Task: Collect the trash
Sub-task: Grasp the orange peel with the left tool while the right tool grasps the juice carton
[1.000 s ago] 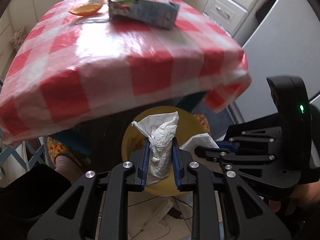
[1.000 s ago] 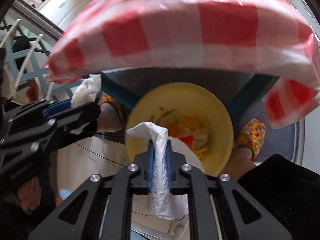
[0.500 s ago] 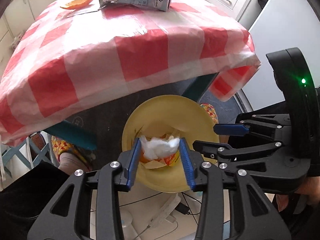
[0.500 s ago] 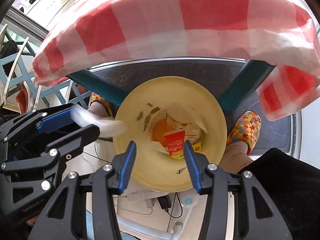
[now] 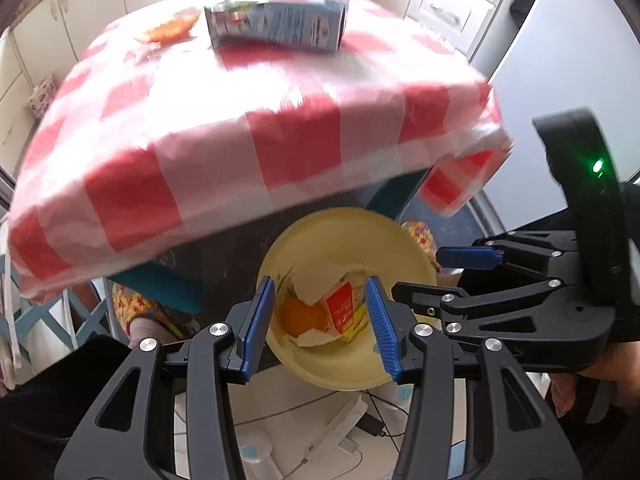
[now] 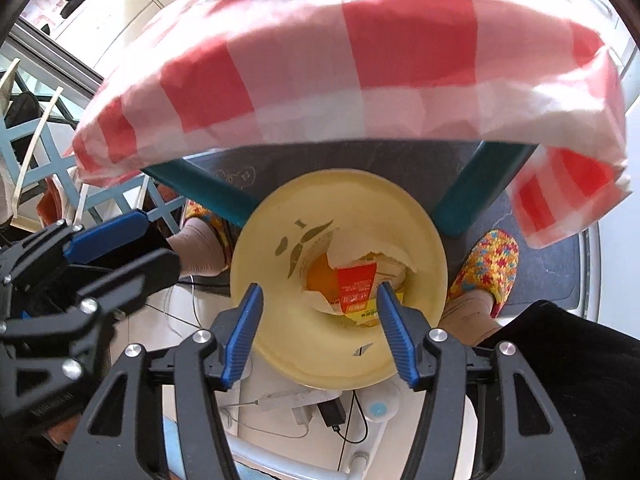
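— Fingers: status?
— Left gripper (image 5: 320,324) and right gripper (image 6: 320,334) both spread, nothing held, poised above the yellow bin (image 6: 420,236) below the counter's near edge.
— Outstanding trash?
— Carton (image 5: 276,26) and orange peel (image 5: 170,29), far edge of the counter (image 5: 280,120). I judge collection part-done; next I lift clear and reach for those.
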Demonstrator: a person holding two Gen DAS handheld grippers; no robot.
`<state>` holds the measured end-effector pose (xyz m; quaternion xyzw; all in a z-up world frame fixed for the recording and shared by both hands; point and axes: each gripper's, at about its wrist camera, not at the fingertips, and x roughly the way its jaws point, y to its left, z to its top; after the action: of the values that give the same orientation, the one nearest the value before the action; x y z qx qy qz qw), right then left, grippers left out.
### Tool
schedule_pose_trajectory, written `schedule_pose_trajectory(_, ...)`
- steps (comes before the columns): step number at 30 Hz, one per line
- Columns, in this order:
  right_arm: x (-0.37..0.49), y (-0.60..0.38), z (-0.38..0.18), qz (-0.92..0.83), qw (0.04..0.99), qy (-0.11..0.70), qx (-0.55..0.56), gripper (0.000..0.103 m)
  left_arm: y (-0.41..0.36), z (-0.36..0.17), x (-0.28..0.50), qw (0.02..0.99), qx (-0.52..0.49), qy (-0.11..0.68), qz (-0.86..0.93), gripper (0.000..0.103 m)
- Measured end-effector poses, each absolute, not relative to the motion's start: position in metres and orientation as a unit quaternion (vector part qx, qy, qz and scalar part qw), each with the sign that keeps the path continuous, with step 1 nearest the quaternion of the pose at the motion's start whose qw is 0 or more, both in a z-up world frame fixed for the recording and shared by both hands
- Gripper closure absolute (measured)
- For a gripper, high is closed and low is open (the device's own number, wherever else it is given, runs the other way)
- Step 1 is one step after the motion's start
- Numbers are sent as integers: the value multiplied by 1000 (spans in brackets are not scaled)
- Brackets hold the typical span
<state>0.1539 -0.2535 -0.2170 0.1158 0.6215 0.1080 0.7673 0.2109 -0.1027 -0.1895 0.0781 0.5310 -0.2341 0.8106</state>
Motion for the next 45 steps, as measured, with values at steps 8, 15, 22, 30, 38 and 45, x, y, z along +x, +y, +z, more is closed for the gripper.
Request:
schedule_pose_trajectory(8,147,-250,-153,142,846,506,89,42,-45,-131,250,869,2,463,-176,56)
schedule_pose_trajectory(15,202,-250,-96,145,893,427,7,32,-6,-123,337,871,-90,471,-112,54)
schedule_pose_trajectory(22,282,-237,-106,154,886,432,-69,30,-7,-130,417,871,-104,474,-75,54)
schedule_pose_trajectory(30,330,-248,-138,143,867,477,-26,30,-12,-159,481,859,-115,497,-49,54)
schedule_pose_trajectory(38,348,-240,-153,162,848,504,-4,30,-30,-166,500,859,-110,498,-48,68)
schedule_pose_trajectory(45,336,-233,-144,187,854,486,-11,49,-29,-155,482,864,-122,484,-69,99)
